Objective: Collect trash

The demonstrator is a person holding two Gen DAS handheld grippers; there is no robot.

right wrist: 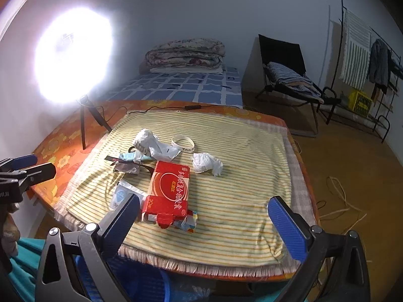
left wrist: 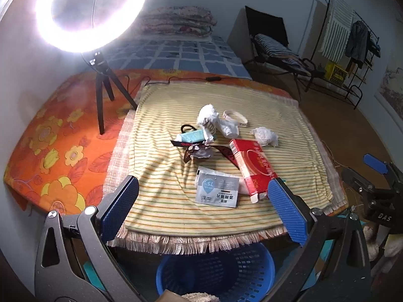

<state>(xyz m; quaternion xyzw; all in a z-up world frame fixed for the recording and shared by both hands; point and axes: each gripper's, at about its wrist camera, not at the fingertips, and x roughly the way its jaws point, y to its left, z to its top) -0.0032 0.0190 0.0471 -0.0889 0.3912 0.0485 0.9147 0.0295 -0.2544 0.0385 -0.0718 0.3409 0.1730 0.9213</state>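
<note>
Striped cloth [right wrist: 239, 188]: red box [right wrist: 168, 191] btwn right tool [right wrist: 204, 216] fingers.

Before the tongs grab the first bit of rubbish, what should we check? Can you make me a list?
1. Left tongs open and empty: ok.
2. Right tongs open and empty: ok.
3. Blue basket sits below the near table edge, ready for dropping: ok.
4. Rubbish within view on the striped cloth: red box, grey sachet, crumpled tissue: ok.
5. Nothing lying on top of the red box: ok.
6. Room left inside the basket: cannot tell, the tongs and table edge hide part of it.
</note>
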